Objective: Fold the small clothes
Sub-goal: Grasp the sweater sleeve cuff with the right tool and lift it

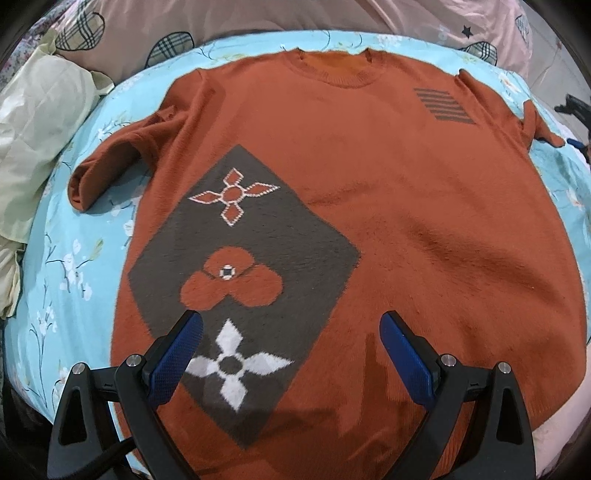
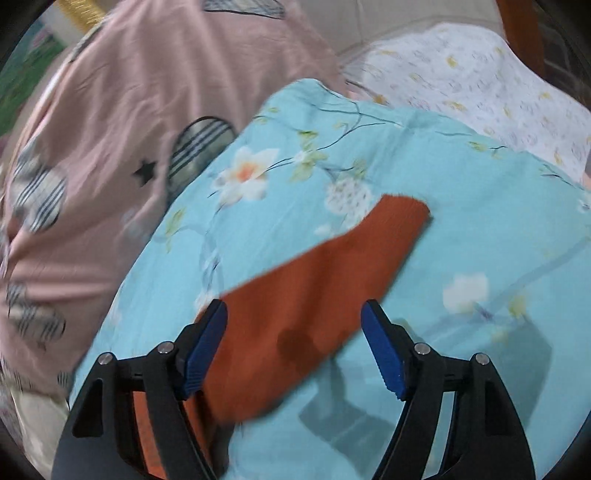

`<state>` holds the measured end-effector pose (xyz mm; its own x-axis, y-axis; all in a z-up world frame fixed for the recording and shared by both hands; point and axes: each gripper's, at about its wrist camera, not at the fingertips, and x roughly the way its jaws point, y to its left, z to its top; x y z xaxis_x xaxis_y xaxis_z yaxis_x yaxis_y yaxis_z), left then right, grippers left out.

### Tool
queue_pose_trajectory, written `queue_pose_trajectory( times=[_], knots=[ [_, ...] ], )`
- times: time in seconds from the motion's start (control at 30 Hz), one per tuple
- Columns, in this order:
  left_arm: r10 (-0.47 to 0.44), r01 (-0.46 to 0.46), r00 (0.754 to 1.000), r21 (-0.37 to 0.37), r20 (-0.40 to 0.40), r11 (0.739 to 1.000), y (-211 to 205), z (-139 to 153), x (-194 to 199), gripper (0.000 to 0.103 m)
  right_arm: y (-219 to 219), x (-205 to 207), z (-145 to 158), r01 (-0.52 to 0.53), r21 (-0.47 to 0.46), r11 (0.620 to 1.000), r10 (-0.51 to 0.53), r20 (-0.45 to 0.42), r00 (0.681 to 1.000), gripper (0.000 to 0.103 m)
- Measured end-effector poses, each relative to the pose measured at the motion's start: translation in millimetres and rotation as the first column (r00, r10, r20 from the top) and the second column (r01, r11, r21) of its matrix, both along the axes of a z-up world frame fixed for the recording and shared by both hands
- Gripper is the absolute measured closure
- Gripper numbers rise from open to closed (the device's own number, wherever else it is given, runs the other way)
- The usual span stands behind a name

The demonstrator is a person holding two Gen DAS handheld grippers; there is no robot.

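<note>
While the rust-orange knit sweater [image 1: 369,206] lies spread flat, front up, on the light-blue floral quilt [image 1: 74,266], the left gripper [image 1: 291,332] hovers above its lower front with both blue-padded fingers [image 1: 177,354] spread wide and nothing between them. Its collar points away from the left wrist camera, and a grey diamond panel [image 1: 236,266] carrying three flower motifs occupies the lower left of the front. A block of grey stripes [image 1: 443,105] sits near the far right shoulder. One short sleeve [image 1: 118,158] extends to the left, slightly bunched at the cuff. A pale green cloth [image 1: 40,140] is crumpled beside the quilt at the left edge, and a pink patterned bedsheet [image 1: 443,22] lies beyond the collar. From the right wrist camera, which is motion-blurred, the right gripper [image 2: 293,328] is likewise wide apart and holds nothing; the other sleeve [image 2: 314,288] lies flat on the quilt below and between its fingers [image 2: 384,354]. A white floral fabric [image 2: 480,81] borders the quilt at upper right.
</note>
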<state>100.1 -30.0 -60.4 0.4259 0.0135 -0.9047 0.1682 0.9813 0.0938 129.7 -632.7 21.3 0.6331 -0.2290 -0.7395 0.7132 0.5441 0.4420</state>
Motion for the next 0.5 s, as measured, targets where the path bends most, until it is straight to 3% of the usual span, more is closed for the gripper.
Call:
queue_pose_trajectory(
  times=[0.2, 0.23, 0.27, 0.3, 0.33, 0.4, 0.5],
  knots=[
    [-0.009, 0.009, 1.0, 0.004, -0.024, 1.0, -7, -7, 13, 0.006, -40, 39, -31, 0.051, 0.062, 0.997, -0.045, -0.094, 0.995, 0.031],
    [-0.008, 0.008, 1.0, 0.002, -0.027, 1.0, -8, -8, 15, 0.006, -43, 42, -37, 0.053, 0.07, 0.996, -0.044, -0.115, 0.992, 0.042],
    [-0.008, 0.008, 1.0, 0.001, -0.03, 1.0, -9, -9, 17, 0.006, -43, 46, -39, 0.051, 0.052, 0.997, -0.044, -0.13, 0.991, 0.064],
    [-0.008, 0.008, 0.999, -0.001, -0.031, 1.0, -11, -10, 19, 0.006, -41, 48, -38, 0.048, 0.02, 0.999, -0.044, -0.154, 0.987, 0.076],
    [-0.008, 0.008, 0.999, -0.002, -0.032, 1.0, -12, -11, 20, 0.006, -39, 49, -39, 0.037, 0.013, 0.999, -0.035, -0.154, 0.988, 0.099],
    [-0.01, 0.01, 0.999, -0.007, -0.031, 1.0, -14, -11, 22, 0.006, -37, 46, -40, 0.024, 0.026, 0.999, -0.02, -0.122, 0.992, 0.101],
    [-0.018, 0.018, 0.999, -0.014, -0.026, 1.0, -17, -10, 24, 0.006, -19, 47, -32, -0.04, -0.052, 0.998, 0.034, -0.103, 0.994, 0.101]
  ],
)
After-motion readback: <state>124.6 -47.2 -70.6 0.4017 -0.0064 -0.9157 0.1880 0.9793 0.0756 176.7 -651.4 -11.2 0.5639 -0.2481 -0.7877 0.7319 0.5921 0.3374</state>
